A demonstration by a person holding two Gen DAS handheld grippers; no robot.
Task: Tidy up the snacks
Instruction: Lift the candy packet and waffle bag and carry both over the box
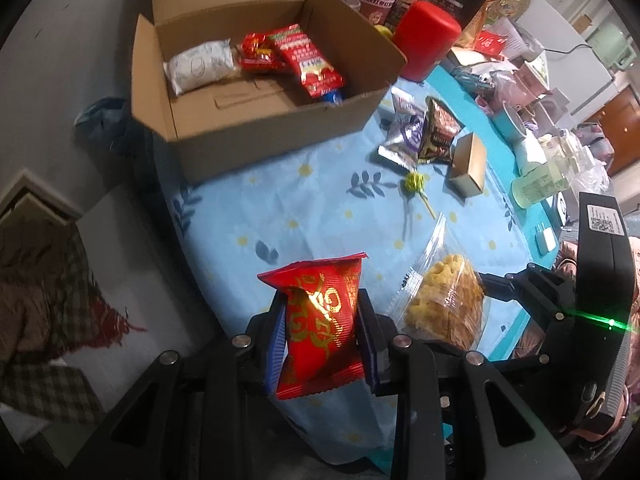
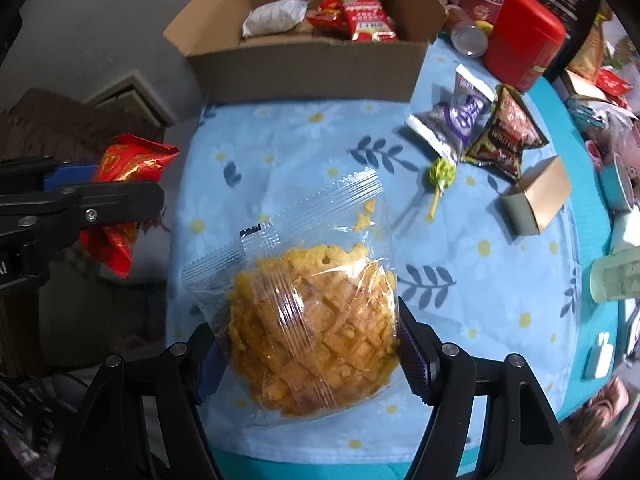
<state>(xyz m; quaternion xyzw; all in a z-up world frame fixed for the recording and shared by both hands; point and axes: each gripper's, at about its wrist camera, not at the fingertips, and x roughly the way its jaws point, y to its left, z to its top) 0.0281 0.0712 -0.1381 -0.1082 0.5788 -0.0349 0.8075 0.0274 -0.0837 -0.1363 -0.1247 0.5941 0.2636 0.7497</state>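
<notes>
Floral-clothed worktop (image 2: 304, 136) with open cardboard box (image 1: 224, 128) at far edge — white packet (image 1: 199, 65) and red packets (image 1: 304, 58) inside. Right tool (image 2: 308, 350) clamped around clear bag of yellow crackers (image 2: 316, 332), above the cloth. Left tool (image 1: 322, 330) pinched narrow on red-gold snack packet (image 1: 320, 320) — beside worktop's edge. Purple packet (image 2: 460, 120), lollipop (image 2: 440, 174) lying loose.

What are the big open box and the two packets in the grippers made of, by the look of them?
The open box looks like plain brown cardboard, matte, with creased flaps. The red packet in the left gripper seems a shiny foil-like film: it glints and crinkles, with gold print. The clear packet in the right gripper looks like thin transparent plastic; the yellow snack shows through, and its sealed edges are ribbed.
</notes>
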